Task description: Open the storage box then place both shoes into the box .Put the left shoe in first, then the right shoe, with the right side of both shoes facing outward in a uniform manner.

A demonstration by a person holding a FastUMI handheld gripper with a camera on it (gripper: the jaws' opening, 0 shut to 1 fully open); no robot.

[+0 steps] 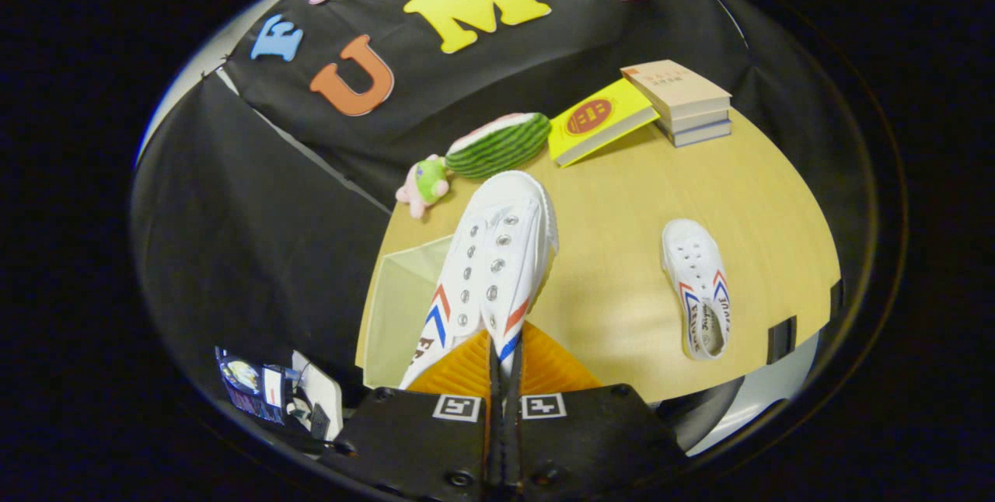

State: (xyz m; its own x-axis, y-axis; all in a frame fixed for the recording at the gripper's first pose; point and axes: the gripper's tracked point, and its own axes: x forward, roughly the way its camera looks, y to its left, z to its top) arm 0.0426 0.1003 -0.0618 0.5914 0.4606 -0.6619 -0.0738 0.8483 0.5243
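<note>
Beside the wooden worktop (622, 199), at its left edge, stands the open pale translucent storage box (404, 292). Above its right side the orange fingers (466, 368) are clamped on a white canvas shoe (494, 253). Further right, the second white shoe (697, 284) lies on the worktop.

My fingers (466, 366) cover the heel of the held shoe (497, 261), and its sole faces away from me. That shoe hides much of the storage box (404, 300), so I can't make out the box's lid. Cover print on the yellow book (598, 121) is too small to read. The clutter (272, 393) beside my mount is unidentifiable.
</note>
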